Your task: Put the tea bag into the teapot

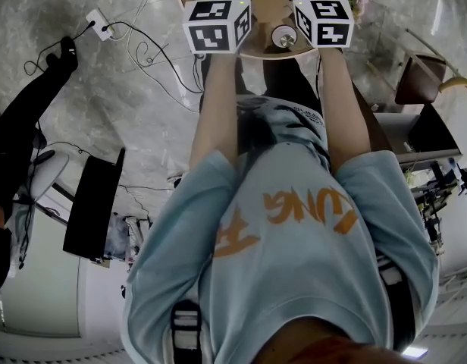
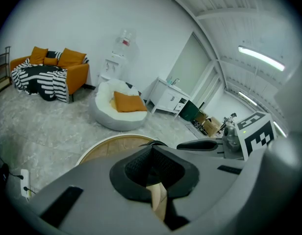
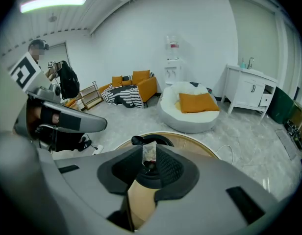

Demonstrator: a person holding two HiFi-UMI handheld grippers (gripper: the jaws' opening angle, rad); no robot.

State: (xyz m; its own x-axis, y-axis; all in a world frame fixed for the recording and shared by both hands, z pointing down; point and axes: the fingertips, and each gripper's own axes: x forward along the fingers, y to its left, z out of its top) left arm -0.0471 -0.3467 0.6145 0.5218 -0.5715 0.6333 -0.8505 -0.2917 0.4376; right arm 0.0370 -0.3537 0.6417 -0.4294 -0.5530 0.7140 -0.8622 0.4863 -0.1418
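In the right gripper view a small tea bag point(image 3: 149, 152) stands upright between the tips of my right gripper point(image 3: 150, 150). It is directly over the mouth of the black teapot point(image 3: 152, 142) on the round wooden table point(image 3: 200, 143). The jaws stand a little apart and do not visibly press on the bag. My left gripper point(image 2: 152, 150) has its tips together with nothing between them, and the teapot's dark rim point(image 2: 153, 143) shows just beyond them. From the head view, both marker cubes point(image 1: 217, 25) point(image 1: 323, 21) hover over the table point(image 1: 260, 51), hiding the teapot.
A small round metal lid point(image 1: 283, 36) lies on the table between the grippers. Cables and a power strip point(image 1: 97, 23) lie on the marble floor to the left. A white beanbag point(image 3: 190, 112), an orange sofa point(image 2: 53, 75) and a white cabinet point(image 3: 249, 89) stand farther off.
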